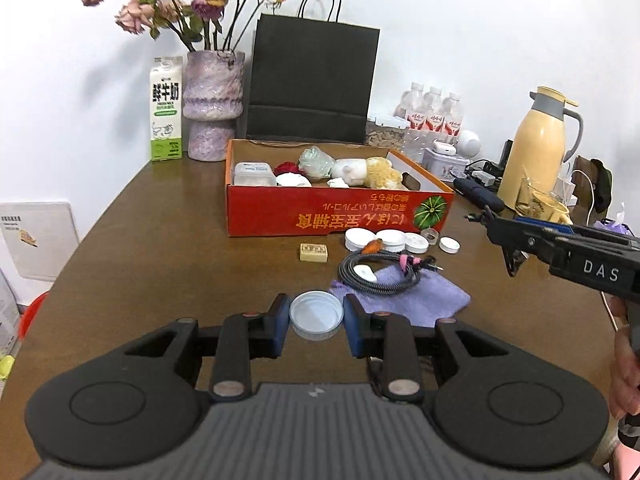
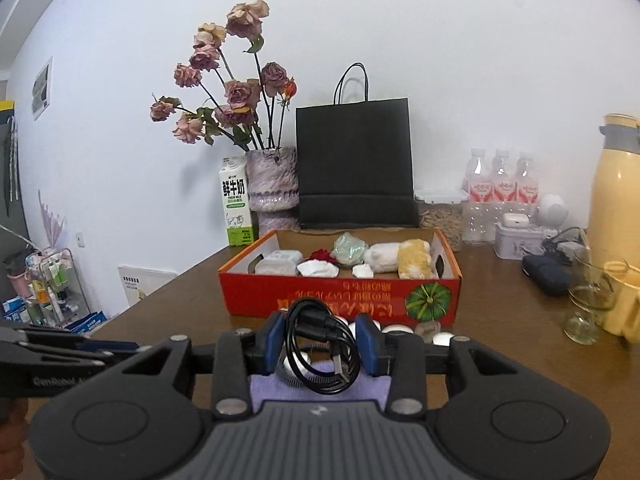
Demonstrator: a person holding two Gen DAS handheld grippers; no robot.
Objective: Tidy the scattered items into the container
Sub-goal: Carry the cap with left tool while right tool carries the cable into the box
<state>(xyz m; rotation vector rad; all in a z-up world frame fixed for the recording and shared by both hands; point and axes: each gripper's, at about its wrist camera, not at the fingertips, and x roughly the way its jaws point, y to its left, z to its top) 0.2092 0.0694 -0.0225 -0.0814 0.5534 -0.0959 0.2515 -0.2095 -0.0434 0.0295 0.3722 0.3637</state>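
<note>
Nearest the left gripper (image 1: 316,326), a white jar lid (image 1: 316,315) sits between the blue pads (image 1: 282,320), open side up; pads look just beside or touching its rim, can't tell if it's clamped or if it's lifted off the brown table (image 1: 140,240). Right gripper (image 2: 325,344) is clenched on a coiled black USB cable (image 2: 320,346), loop hanging in the jaws above a purple pouch (image 2: 280,388). Further out on the pouch lies a braided grey cable coil (image 1: 378,274); beyond it a small cream block (image 1: 313,252) to the left and a row of white lids (image 1: 390,240) along the near wall of the red cardboard box (image 1: 340,212). Box lies straight ahead, far side of both grippers, long axis left-right, already holding tissues, plush bits and a plastic case. Right gripper appears nearer the box, so the cable likely goes in first: forward and up over the near wall. Farthest, by the wall: vase of dried roses (image 1: 214,104), milk carton (image 1: 166,110), black paper bag (image 1: 312,84).
</note>
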